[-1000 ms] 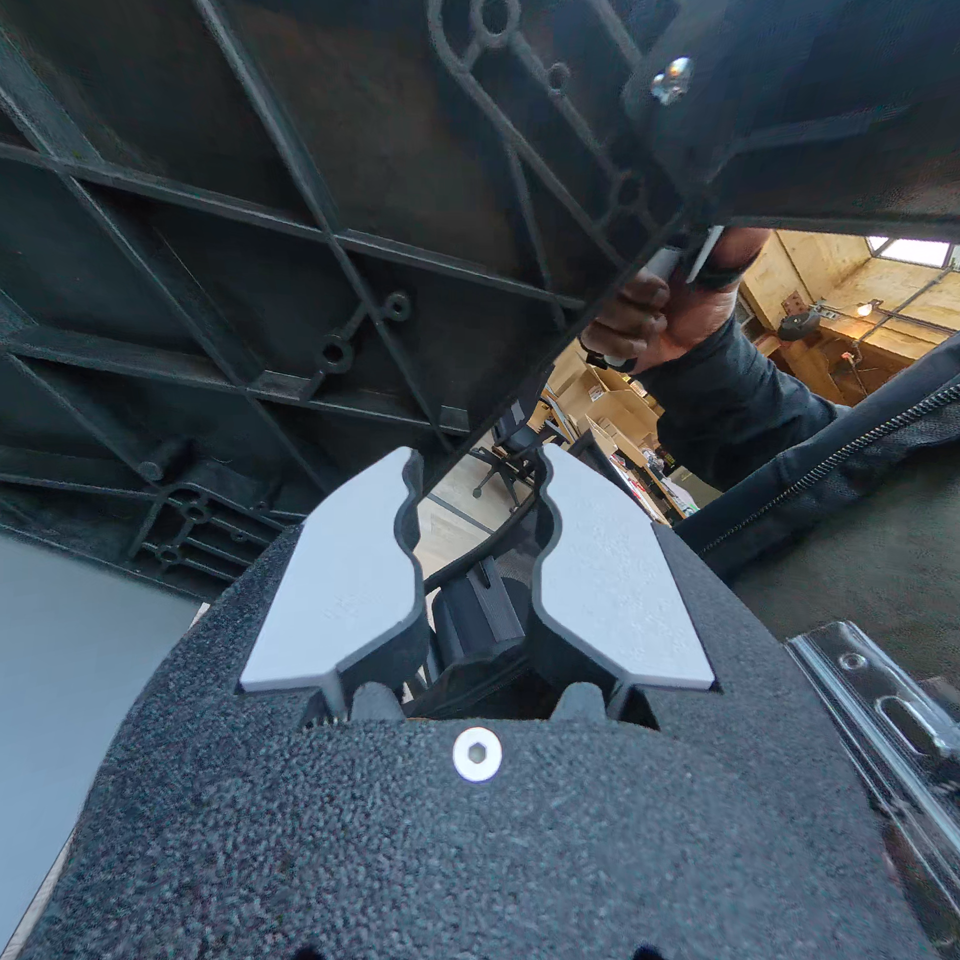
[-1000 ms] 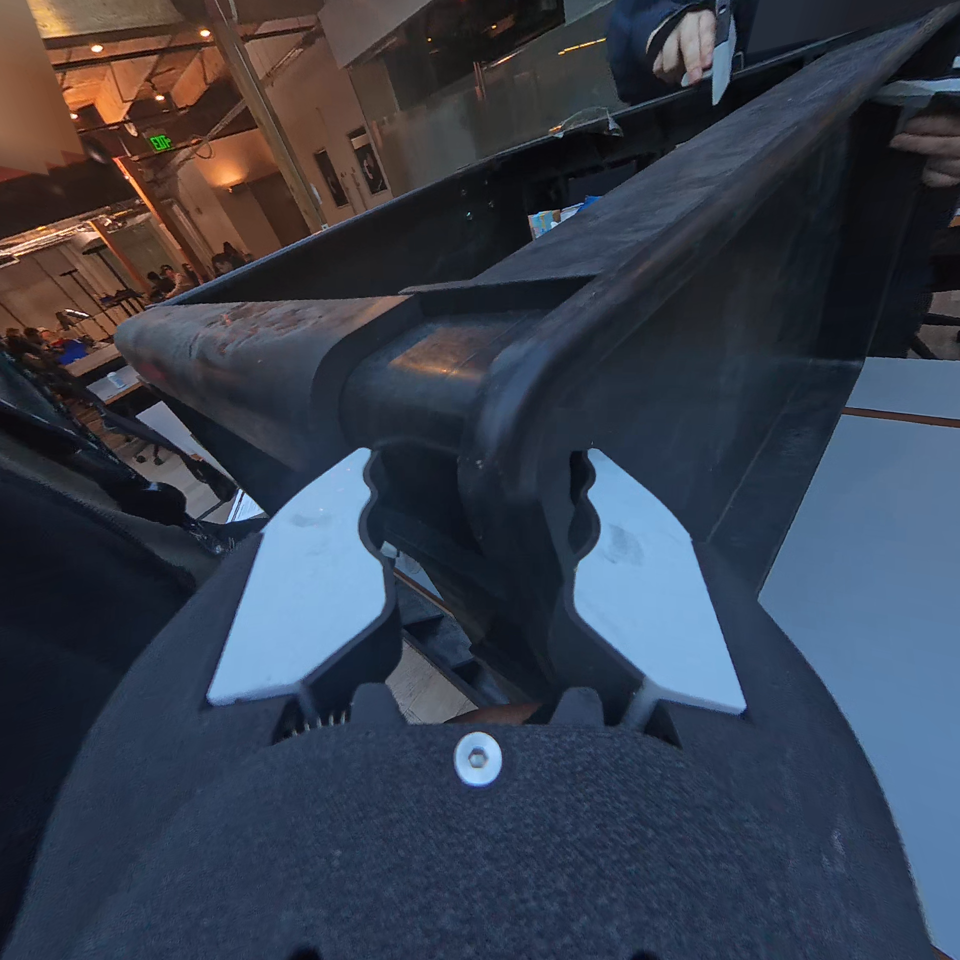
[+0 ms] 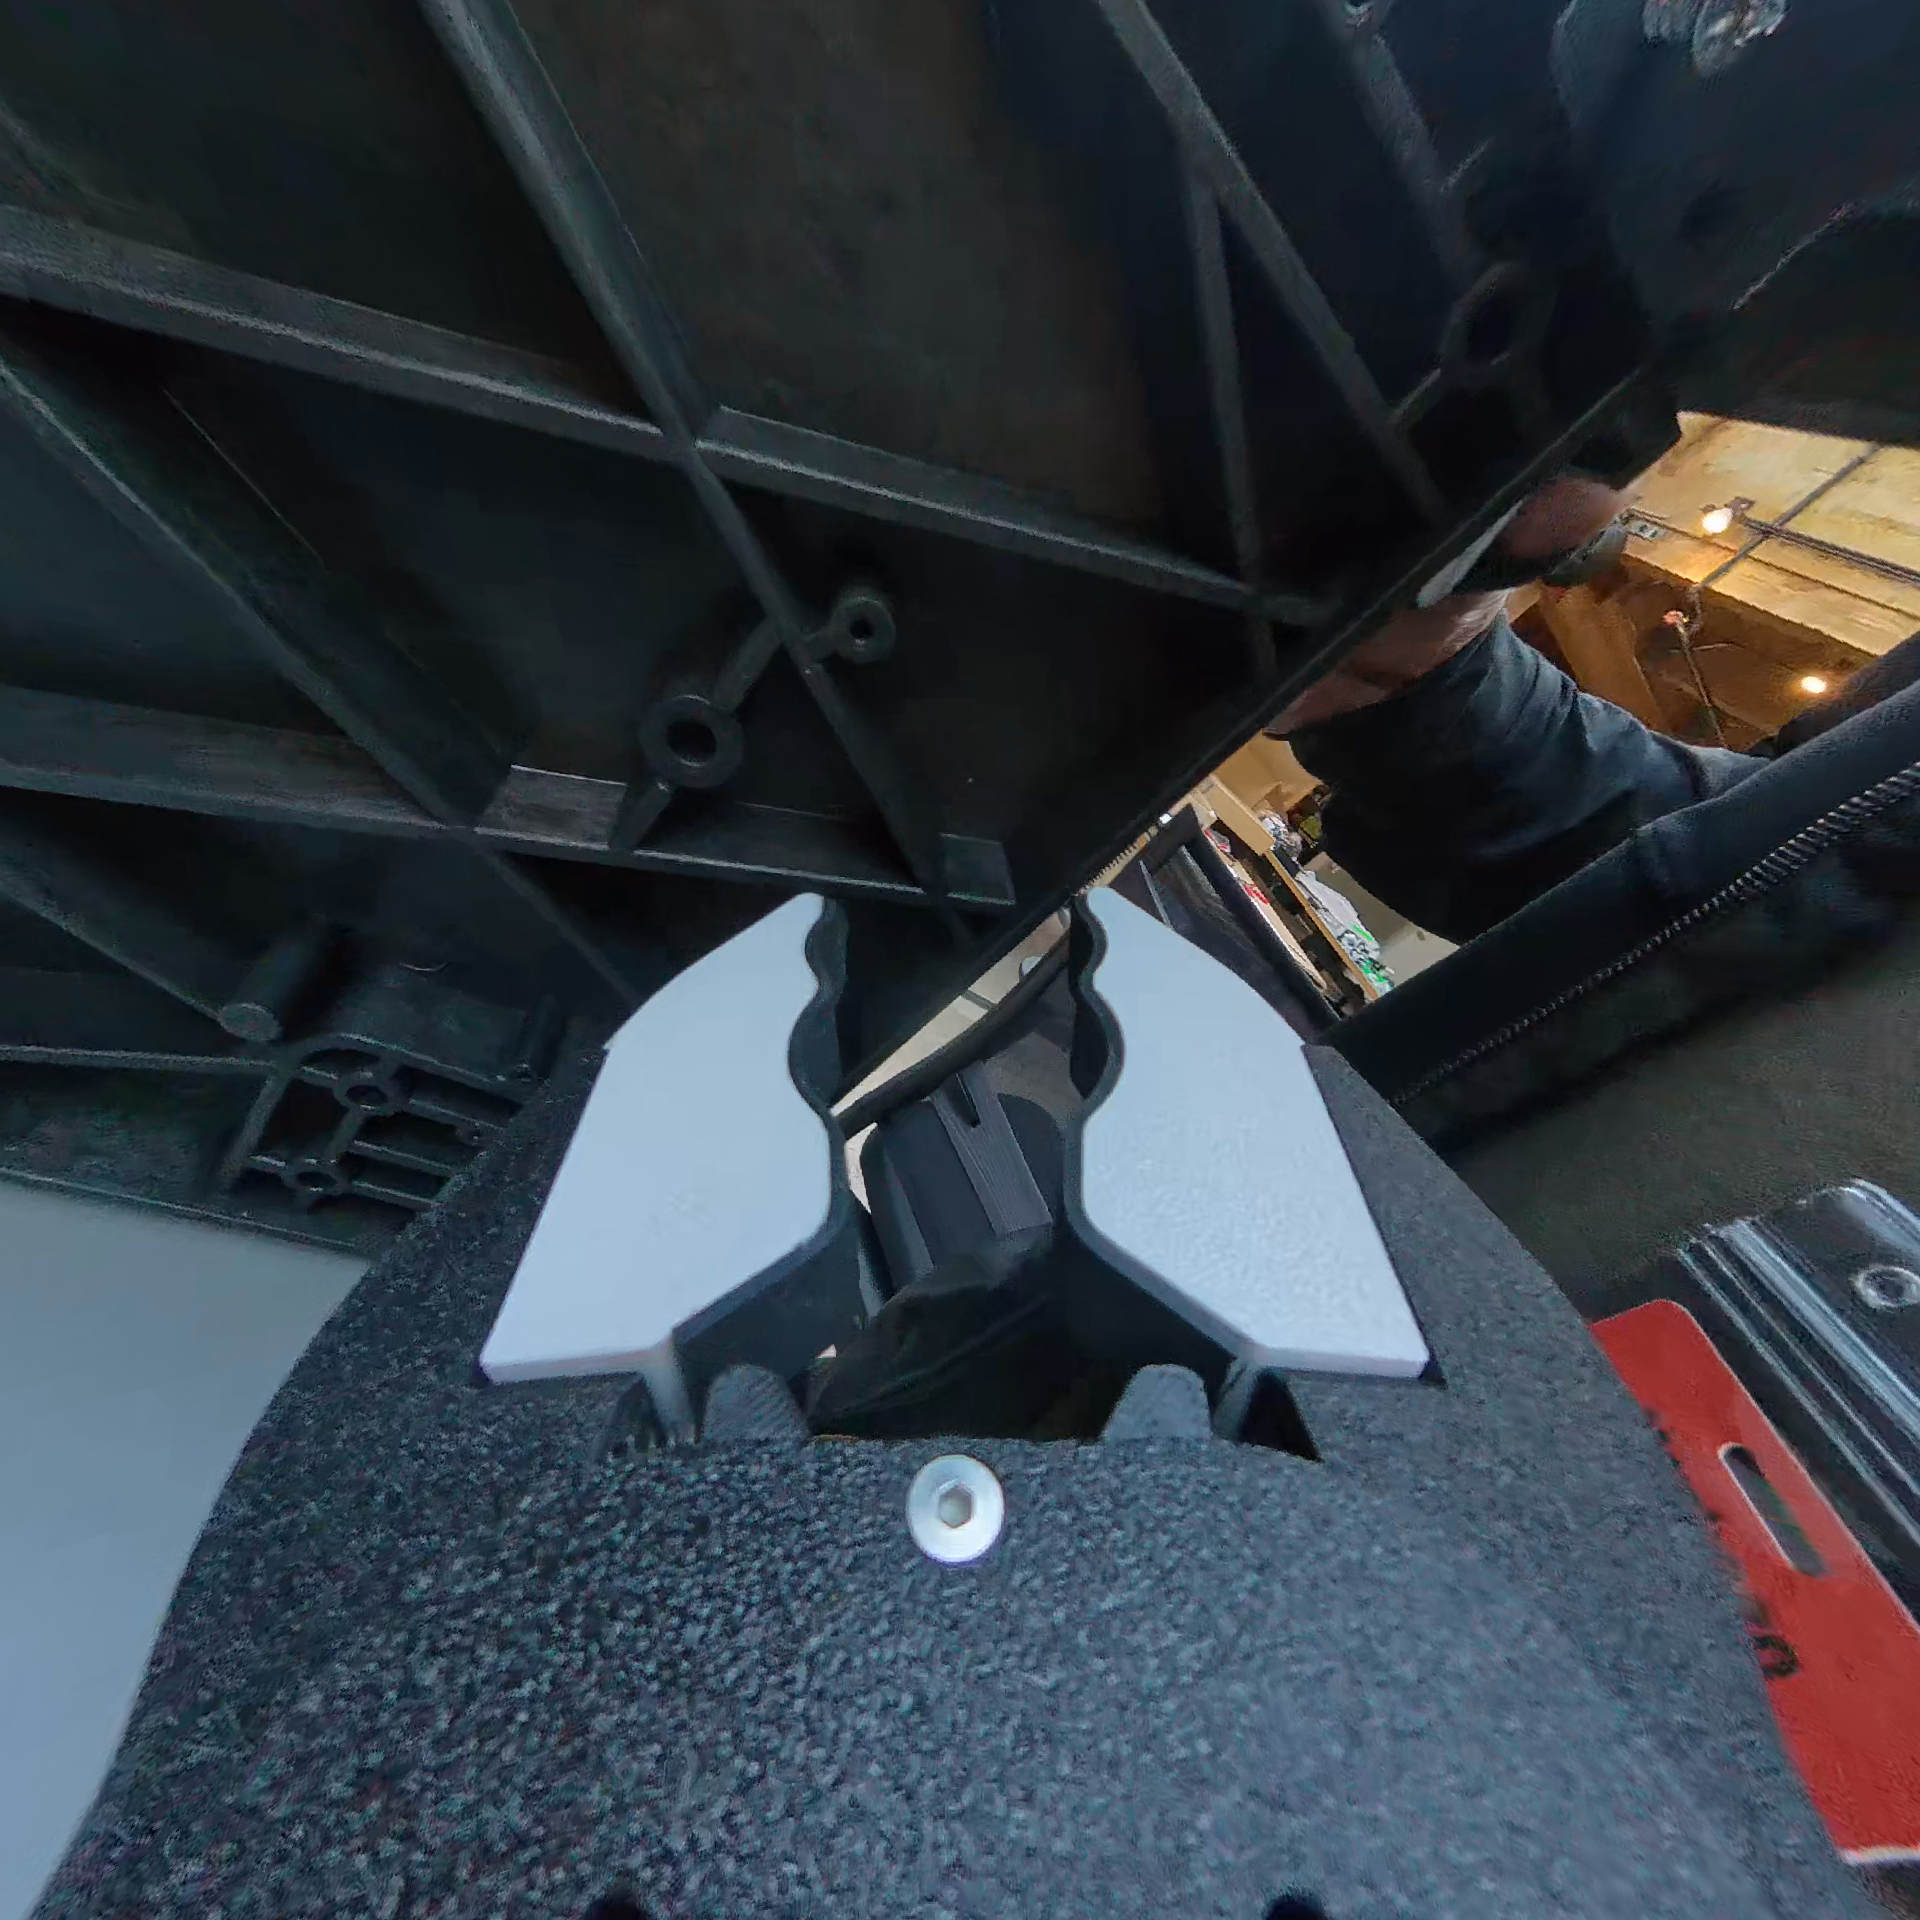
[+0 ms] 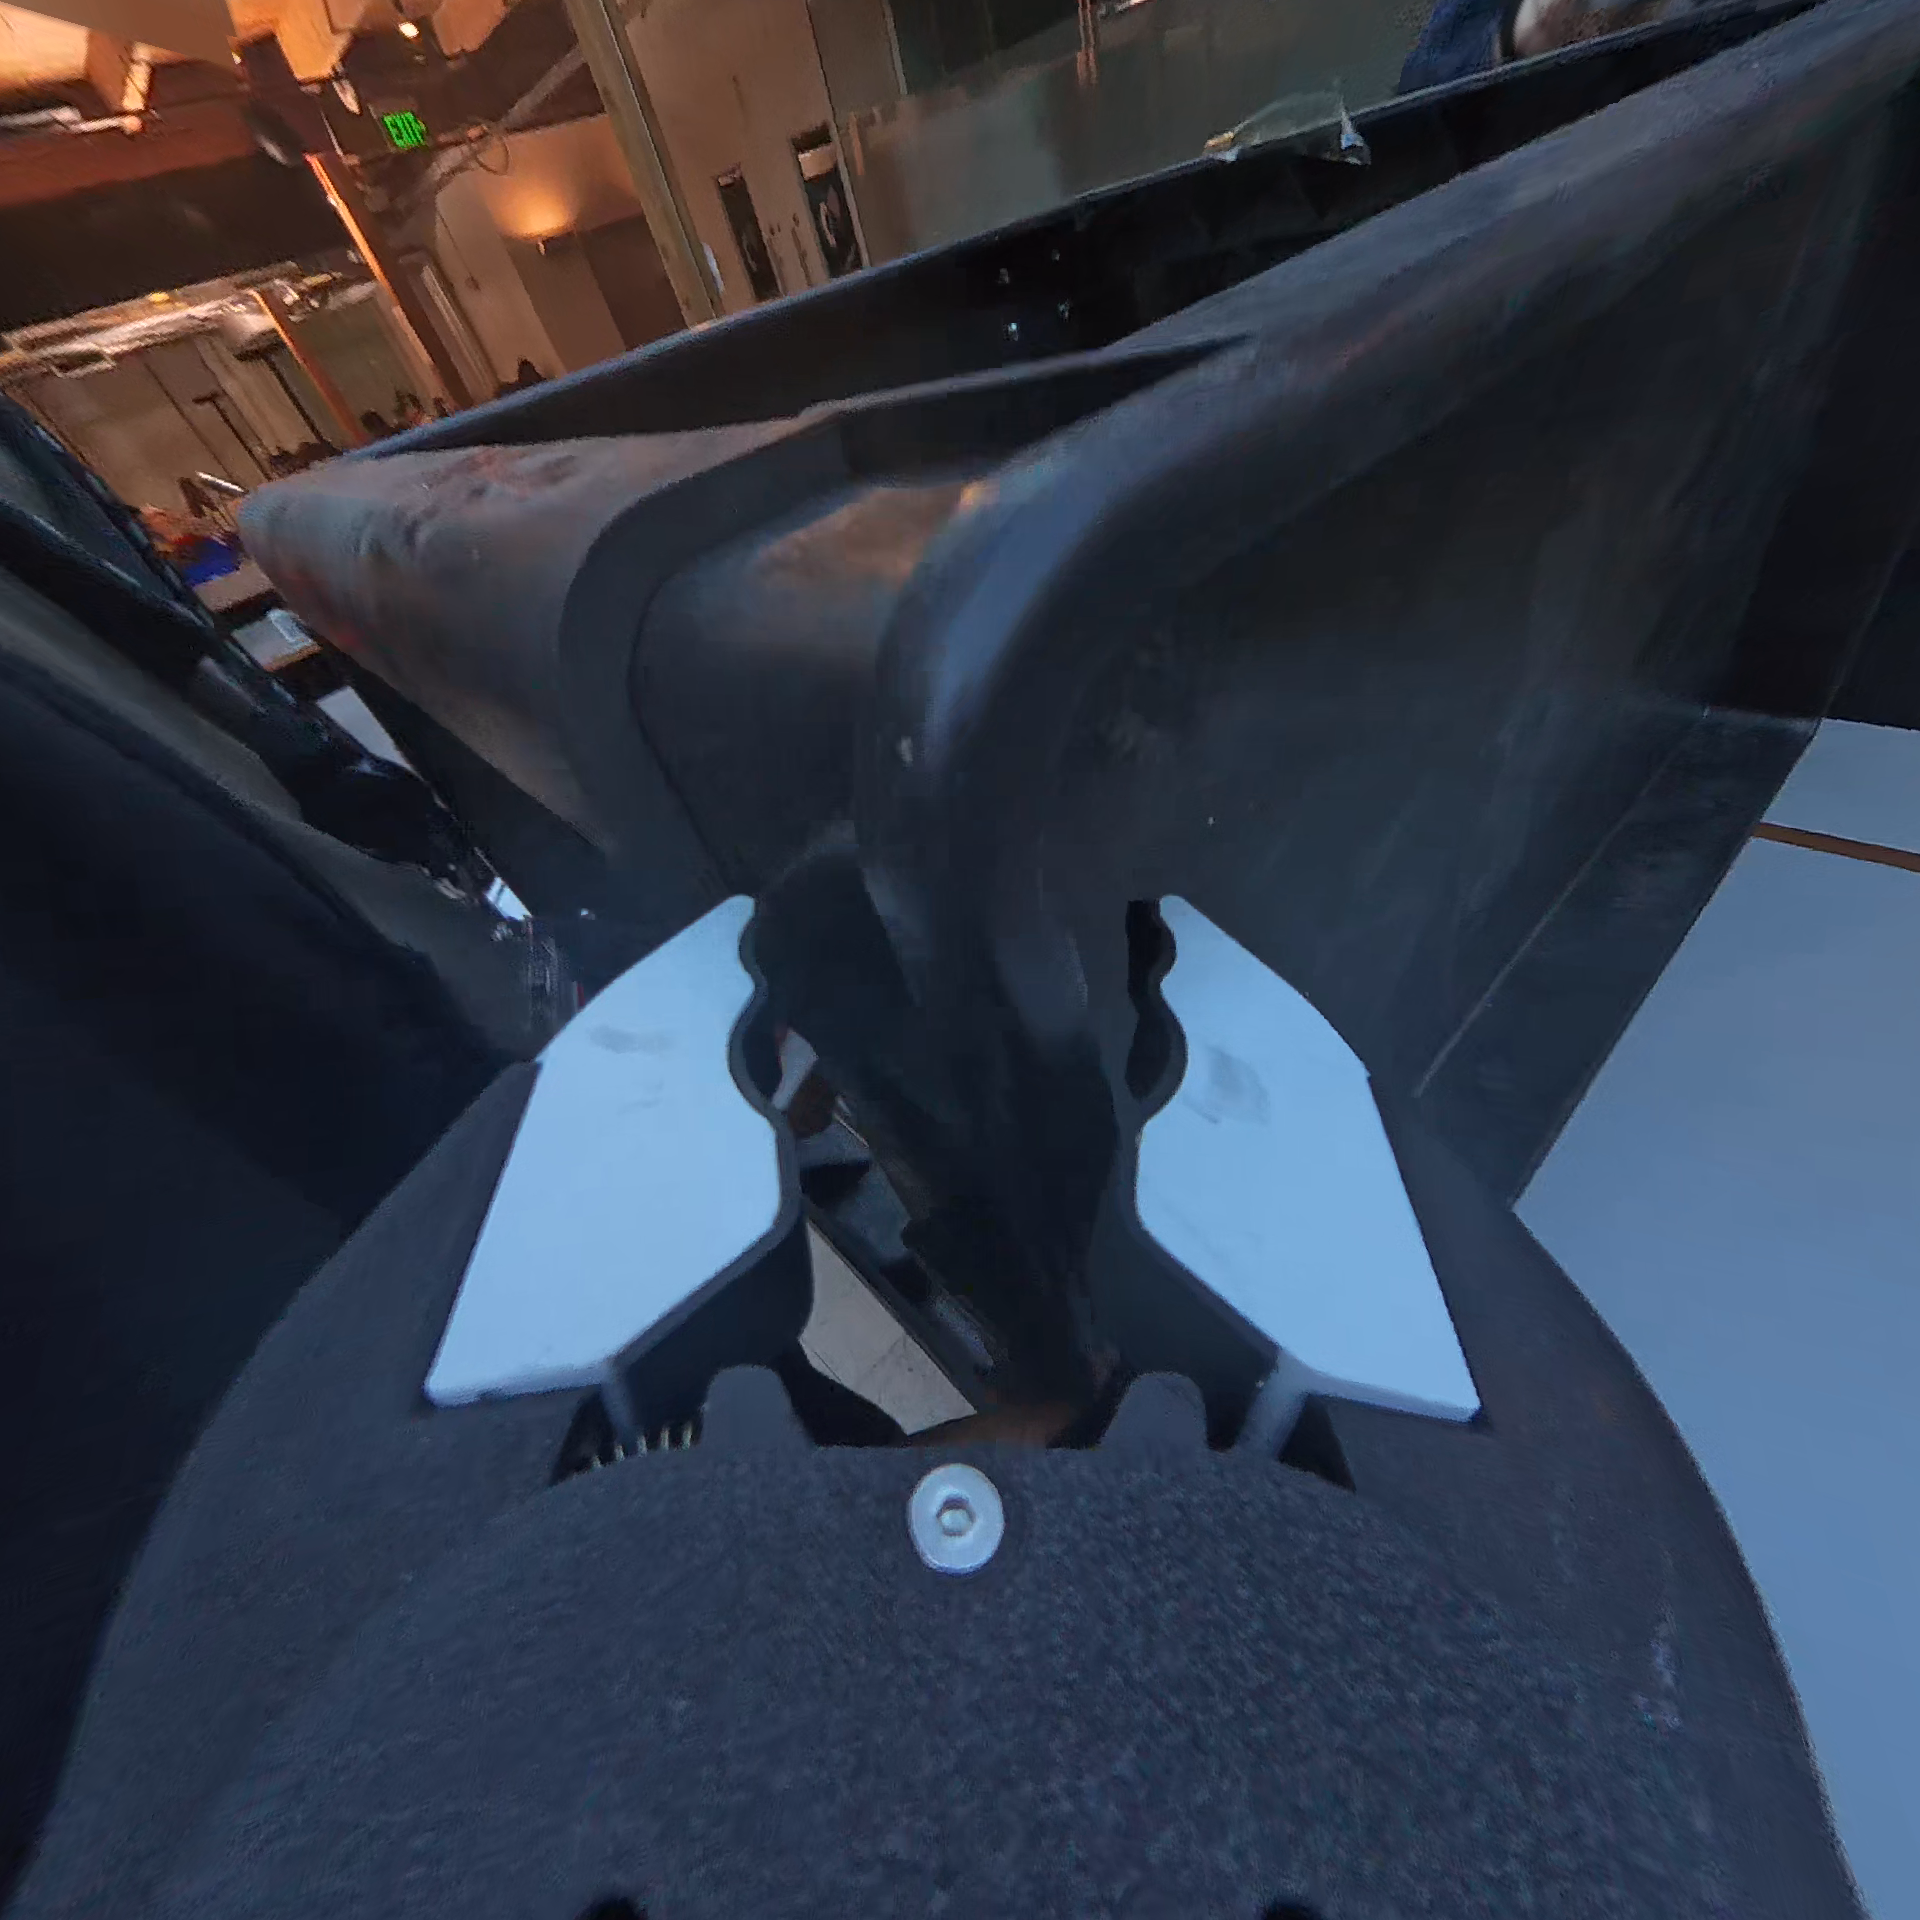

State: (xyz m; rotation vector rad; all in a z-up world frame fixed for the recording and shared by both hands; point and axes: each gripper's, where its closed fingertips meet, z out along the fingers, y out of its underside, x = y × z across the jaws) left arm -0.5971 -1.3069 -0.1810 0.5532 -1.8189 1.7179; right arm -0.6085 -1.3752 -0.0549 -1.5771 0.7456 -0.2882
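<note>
While its two pale fingers stand partly apart, the left gripper [image 3: 951,1029] sits under a big black ribbed plastic panel [image 3: 644,436], the panel's thin lower edge running diagonally through the gap near the tips; cannot tell if the fingers actually pinch it. Low right in that view lie a red tag [image 3: 1766,1558] and a shiny metal rail [image 3: 1829,1340] on dark fabric, with a black zippered bag edge [image 3: 1662,904] just above them. Grey table surface [image 3: 135,1455] shows low left. Farther off, a person's hand [image 3: 1507,582] grips the panel's far edge, dark sleeve below it, warm-lit wooden room behind. Right gripper [image 4: 951,1029] has its fingers spread fairly wide with the black moulded rim [image 4: 1039,831] of the same piece between them; the right finger presses against it, the left finger shows a small gap, blur makes the grip unclear. Dark fabric [image 4: 156,1039] fills the left side, grey tabletop [image 4: 1766,1143] the right. Beyond is a dim hall with columns and a green lit sign [image 4: 403,129].
</note>
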